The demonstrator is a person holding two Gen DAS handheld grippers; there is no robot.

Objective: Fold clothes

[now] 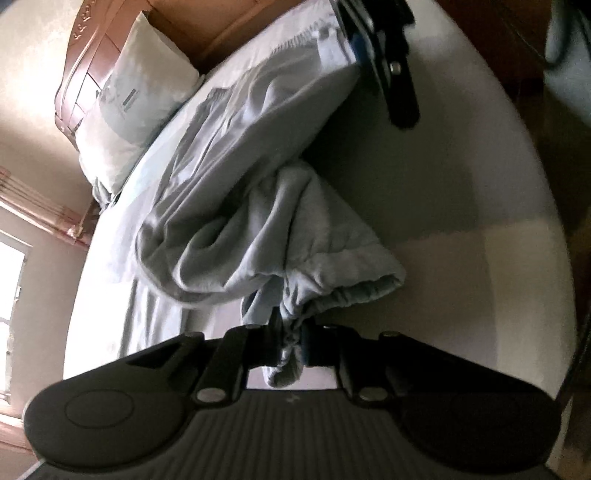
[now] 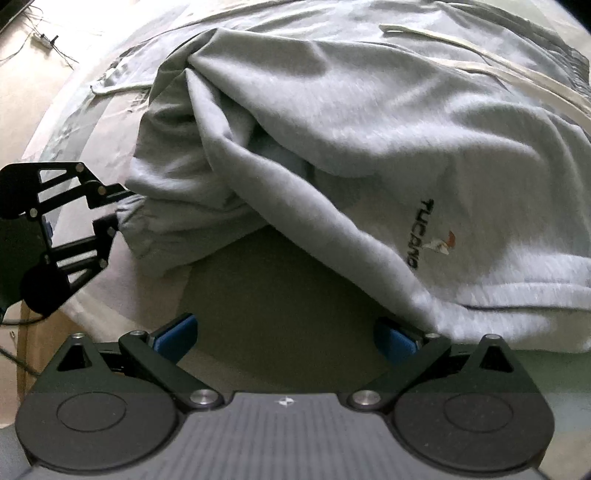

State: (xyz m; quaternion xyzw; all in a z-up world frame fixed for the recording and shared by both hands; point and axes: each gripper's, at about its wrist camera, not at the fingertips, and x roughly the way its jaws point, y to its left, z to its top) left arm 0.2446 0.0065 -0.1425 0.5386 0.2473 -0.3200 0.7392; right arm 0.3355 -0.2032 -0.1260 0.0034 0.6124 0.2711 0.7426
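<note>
Left gripper [image 1: 291, 341] clamped on a gathered elastic hem of the grey sweatpants [image 1: 229, 206], fingers [image 1: 306, 343] pressed tight with fabric bunched between them. Beyond, rest of the garment draped in loose folds across the bed [image 1: 461, 206], lifted at the near end. Farther off, right gripper [image 1: 384, 55] at the garment's opposite edge. At the far end, pillow [image 1: 140, 99] leaning against a carved wooden headboard [image 1: 92, 33].

From the right wrist view: right gripper [image 2: 286, 338] spread wide, blue finger pads [image 2: 175, 336] well apart, nothing between them; right-hand pad just beside the cloth's lower edge. Ahead, sweatpants [image 2: 351, 122] heaped on the bed [image 2: 258, 295], dark logo lettering [image 2: 421, 232] near the hem, pale drawstring [image 2: 480, 70] lying across the top. Left gripper [image 2: 118, 221] at the garment's left side, pinching a bunched cuff. Farthest, a power strip [image 2: 42, 40] with cables on the floor.
</note>
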